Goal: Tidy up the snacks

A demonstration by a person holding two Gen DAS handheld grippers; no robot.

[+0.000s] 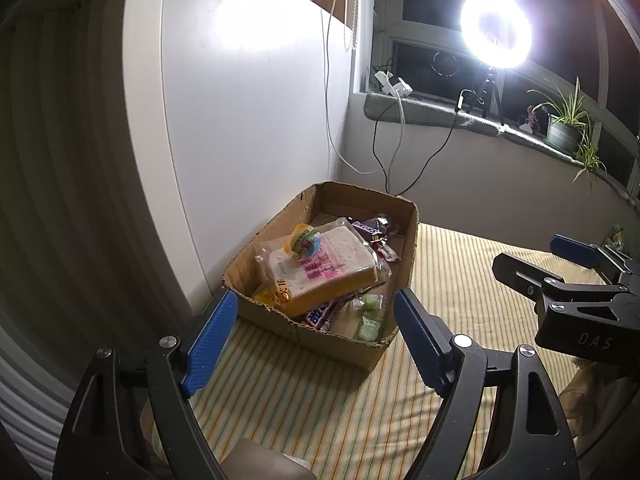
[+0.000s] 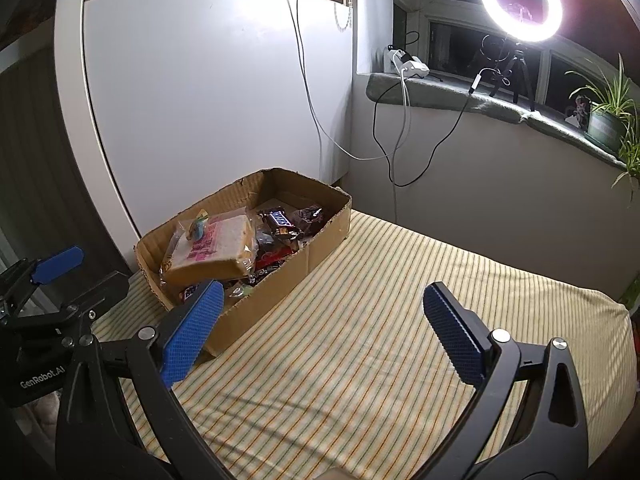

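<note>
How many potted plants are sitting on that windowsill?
1: a green potted spider plant at the right end of the windowsill, past the ring light. More may lie beyond the frame edge.

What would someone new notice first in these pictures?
The glaring ring light on the windowsill at upper right. Next, the cardboard box against the white cabinet, piled with snacks and topped by a bagged bread slice. Both claws, left and right, hover open over the striped cloth.

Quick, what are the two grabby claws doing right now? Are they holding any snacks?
Left hand-held gripper: open, holding nothing, just in front of the cardboard box of snacks.
Right hand-held gripper: open, holding nothing, above the striped cloth.
</note>
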